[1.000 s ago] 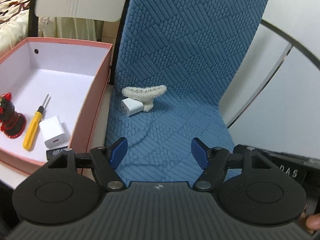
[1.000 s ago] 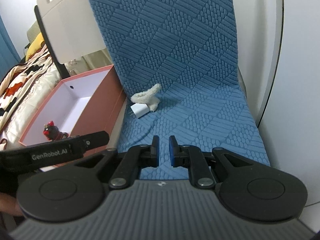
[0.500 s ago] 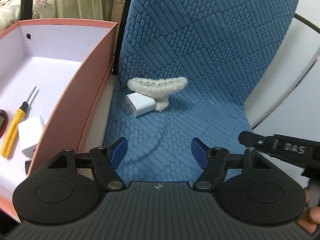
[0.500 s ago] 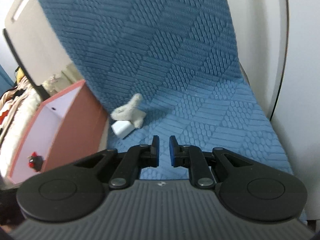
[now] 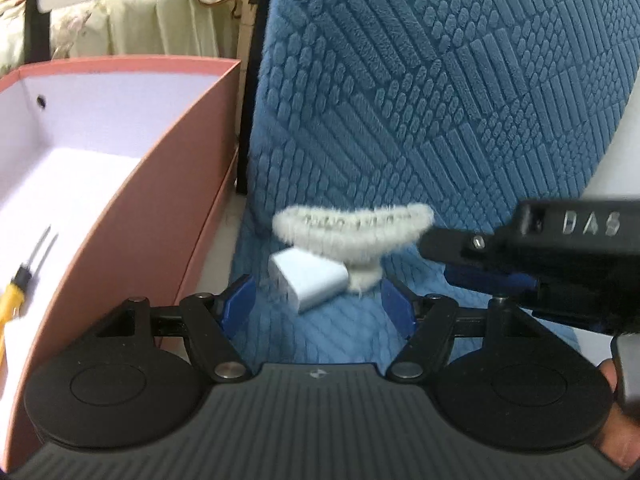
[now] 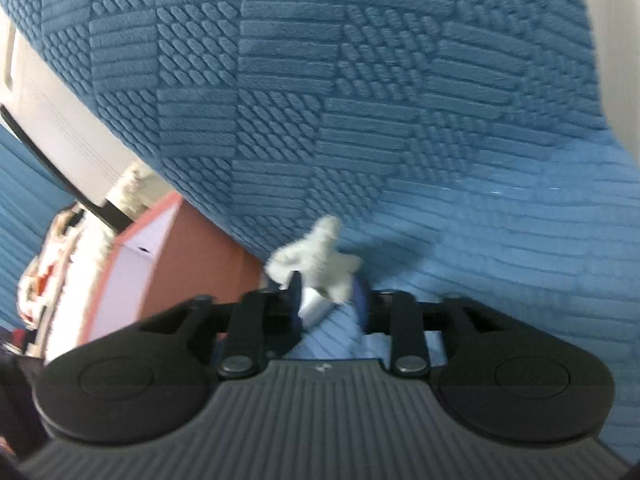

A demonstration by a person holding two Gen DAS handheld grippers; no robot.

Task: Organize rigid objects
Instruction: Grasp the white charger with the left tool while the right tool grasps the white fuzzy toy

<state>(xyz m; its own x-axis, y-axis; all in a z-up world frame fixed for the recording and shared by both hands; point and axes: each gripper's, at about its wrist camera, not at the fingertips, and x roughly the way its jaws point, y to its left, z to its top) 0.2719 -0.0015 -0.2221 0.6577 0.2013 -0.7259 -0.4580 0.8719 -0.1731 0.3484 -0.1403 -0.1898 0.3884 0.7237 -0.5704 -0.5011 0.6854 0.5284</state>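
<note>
Chair [image 5: 420, 100] blue, textured; pink box [image 5: 132, 216] beside it.

White plug charger [image 5: 310, 285] lying tilted on the blue textured seat cover, fluffy cream hair clip [image 5: 352, 229] resting against and partly over it, yellow-handled screwdriver [image 5: 16, 285] flat in the pink box [image 5: 160, 184], possibly beside another white item
</note>
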